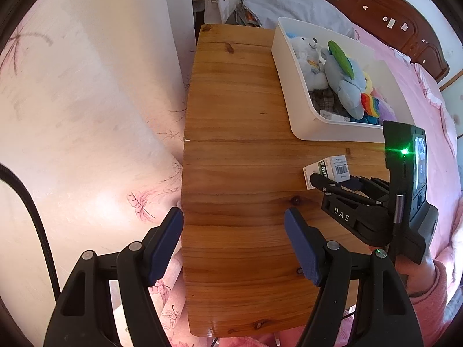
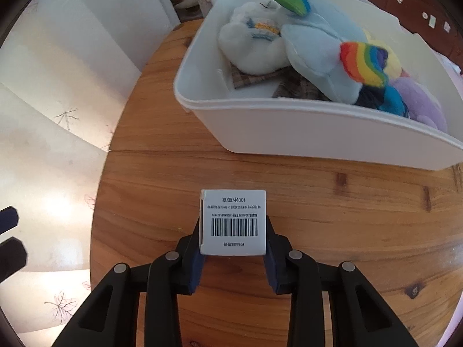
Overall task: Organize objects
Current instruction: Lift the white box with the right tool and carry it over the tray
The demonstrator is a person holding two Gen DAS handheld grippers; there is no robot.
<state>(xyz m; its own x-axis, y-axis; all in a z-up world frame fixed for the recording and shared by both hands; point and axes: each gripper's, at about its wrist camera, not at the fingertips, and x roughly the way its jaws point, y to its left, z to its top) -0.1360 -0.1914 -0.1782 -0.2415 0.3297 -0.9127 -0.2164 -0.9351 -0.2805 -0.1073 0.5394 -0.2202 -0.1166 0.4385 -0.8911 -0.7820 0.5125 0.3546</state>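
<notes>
White bin [image 2: 289, 133] (plush toys [image 2: 318, 57]) — just beyond the clamped box [image 2: 233, 222].

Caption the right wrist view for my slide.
Right gripper shut on barcoded box before the white toy bin.

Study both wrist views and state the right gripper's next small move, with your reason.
Probably lift the small white box off the wooden table: the right gripper is shut on its sides, and the white bin just beyond already holds plush toys.
</notes>
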